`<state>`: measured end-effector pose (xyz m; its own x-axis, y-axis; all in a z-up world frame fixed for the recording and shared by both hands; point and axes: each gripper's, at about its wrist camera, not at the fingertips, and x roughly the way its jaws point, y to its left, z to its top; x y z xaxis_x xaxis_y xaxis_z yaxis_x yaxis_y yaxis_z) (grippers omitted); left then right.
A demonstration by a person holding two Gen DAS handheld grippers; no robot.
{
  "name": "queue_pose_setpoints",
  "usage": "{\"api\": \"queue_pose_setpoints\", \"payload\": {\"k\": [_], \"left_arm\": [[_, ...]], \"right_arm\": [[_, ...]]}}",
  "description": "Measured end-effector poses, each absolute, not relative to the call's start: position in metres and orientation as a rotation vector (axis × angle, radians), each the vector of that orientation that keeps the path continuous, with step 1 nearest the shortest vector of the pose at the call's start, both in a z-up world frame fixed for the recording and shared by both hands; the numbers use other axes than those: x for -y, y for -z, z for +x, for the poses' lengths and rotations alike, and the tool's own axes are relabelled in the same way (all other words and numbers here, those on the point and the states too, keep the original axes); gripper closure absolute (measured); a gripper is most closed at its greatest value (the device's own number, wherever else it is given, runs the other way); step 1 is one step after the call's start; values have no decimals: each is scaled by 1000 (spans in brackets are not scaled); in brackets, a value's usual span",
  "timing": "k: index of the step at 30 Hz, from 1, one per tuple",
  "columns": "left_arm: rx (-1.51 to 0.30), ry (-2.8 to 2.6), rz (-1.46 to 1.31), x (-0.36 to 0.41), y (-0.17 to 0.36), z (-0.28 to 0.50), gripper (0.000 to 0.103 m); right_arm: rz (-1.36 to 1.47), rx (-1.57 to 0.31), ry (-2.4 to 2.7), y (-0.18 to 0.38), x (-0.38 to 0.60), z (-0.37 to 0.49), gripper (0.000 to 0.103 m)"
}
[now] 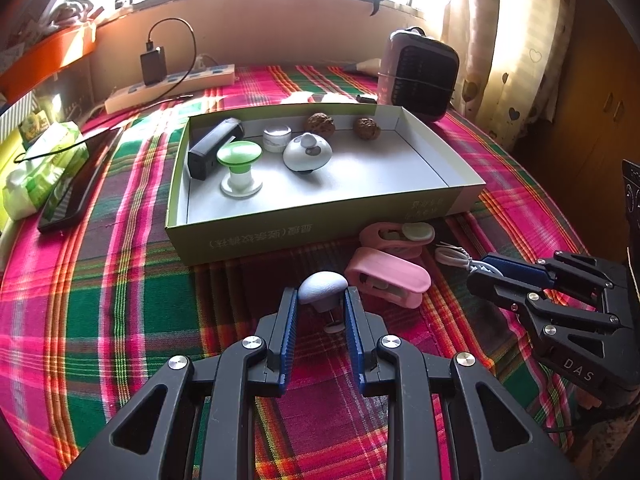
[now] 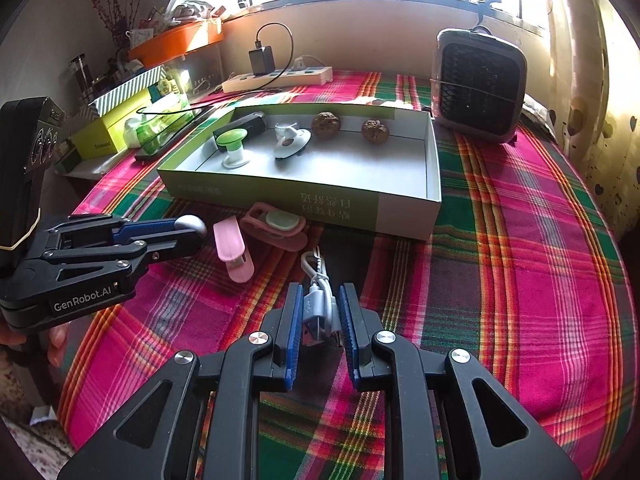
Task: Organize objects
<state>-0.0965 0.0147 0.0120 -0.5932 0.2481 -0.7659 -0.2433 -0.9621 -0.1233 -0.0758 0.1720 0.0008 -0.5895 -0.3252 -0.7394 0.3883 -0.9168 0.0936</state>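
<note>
both claws are loaded in front of the box: left claw grasping a grey knob, right claw clenched on a white cable. next, i judge, carry them over its near wall.

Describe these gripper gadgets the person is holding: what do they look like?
Both are black plastic frames of jointed bars with silver rivets and triangular cut-outs. Each gripper has two flat fingers faced with ribbed blue pads. The left gripper bears white "GenRobot.AI" lettering; the right gripper shows "DAS".
</note>
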Motion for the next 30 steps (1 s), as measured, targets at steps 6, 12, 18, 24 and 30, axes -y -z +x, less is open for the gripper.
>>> {"api": "queue_pose_setpoints", "payload": {"k": [6, 12, 18, 24, 30], "left_arm": [[-9, -2591, -1226, -16, -15, -92, 82], [-18, -2598, -1214, -17, -18, -90, 82], [-21, -2606, -1198, -17, -23, -88, 82], [-17, -2612, -1185, -16, -28, -87, 82], [-12, -2611, -1170, -17, -33, -89, 82]], "right_arm": [[1130, -102, 2490, -2, -171, -74, 83], [1118, -92, 2497, -5, -172, -73, 83], [1092, -81, 2509, -10, -174, -71, 83], [1072, -70, 2514, -14, -174, -71, 83], [1059, -57, 2519, -18, -174, -74, 83]]}}
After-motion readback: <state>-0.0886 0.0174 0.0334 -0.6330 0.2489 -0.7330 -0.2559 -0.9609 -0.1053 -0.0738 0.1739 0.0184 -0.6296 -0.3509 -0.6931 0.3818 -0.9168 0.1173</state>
